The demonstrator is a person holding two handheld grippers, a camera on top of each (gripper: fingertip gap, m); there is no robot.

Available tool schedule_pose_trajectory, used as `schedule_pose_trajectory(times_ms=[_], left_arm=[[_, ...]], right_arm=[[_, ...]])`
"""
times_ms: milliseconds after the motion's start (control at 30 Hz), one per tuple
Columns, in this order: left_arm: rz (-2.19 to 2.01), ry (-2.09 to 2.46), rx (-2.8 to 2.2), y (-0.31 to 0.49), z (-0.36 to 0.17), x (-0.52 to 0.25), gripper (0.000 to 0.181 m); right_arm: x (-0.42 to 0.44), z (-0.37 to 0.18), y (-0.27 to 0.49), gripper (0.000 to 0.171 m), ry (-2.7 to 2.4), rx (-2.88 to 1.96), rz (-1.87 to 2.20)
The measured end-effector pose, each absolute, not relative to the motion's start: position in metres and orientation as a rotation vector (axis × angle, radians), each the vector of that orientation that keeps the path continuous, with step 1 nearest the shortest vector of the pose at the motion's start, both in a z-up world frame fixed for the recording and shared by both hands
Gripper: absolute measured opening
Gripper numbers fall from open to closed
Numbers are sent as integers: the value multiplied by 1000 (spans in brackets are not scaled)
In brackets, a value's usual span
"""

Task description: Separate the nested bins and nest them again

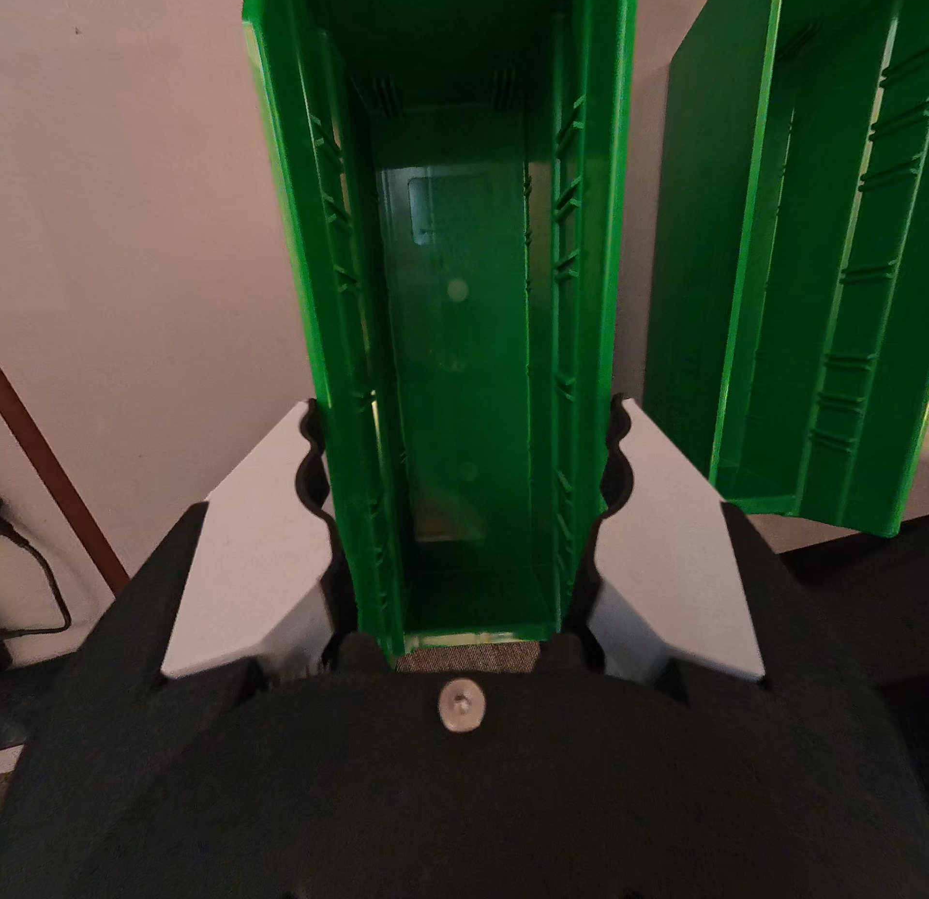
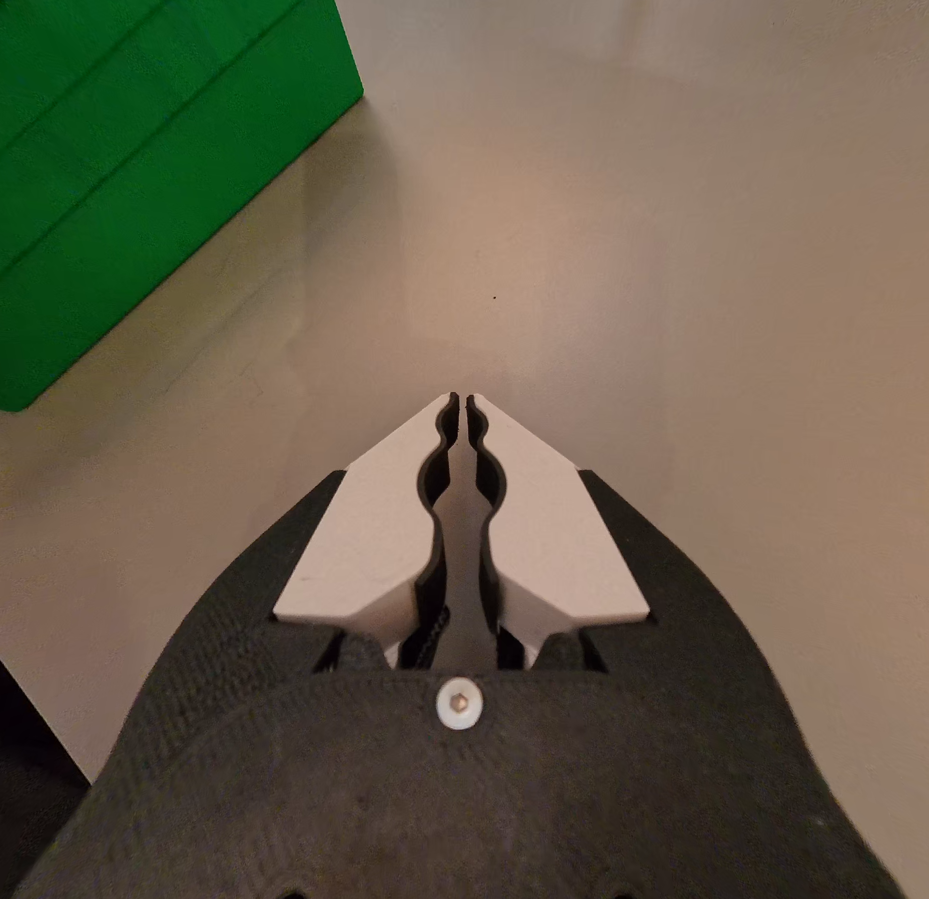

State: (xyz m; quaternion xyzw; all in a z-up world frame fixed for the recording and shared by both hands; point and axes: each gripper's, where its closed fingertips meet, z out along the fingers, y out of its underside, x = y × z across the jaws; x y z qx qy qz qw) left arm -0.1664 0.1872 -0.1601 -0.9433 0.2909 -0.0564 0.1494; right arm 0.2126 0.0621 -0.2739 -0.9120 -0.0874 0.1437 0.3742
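The table (image 2: 603,221) is big, pale and bare in front of the right gripper. A long green bin (image 1: 452,321) sits between the fingers of the left gripper (image 1: 465,472), which squeeze its two sides. Its long way runs straight away from the camera, open side showing. A second green bin (image 1: 804,271) stands near on its right, apart. The right gripper (image 2: 461,412) hovers over the table, fingers almost together, holding nothing.
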Motion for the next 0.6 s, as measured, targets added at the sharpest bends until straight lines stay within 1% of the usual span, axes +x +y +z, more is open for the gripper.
schedule_pose_trajectory(times_ms=[33,233,600], left_arm=[[-158,837,-2714,187,-160,-167,108],[-175,813,-2673,188,-157,-164,98],[-217,803,-2623,190,-146,-160,93]], right_arm=[[213,-274,62,1,-223,-2335,369],[213,-274,62,1,-224,-2335,366],[213,-274,62,1,-222,-2337,363]])
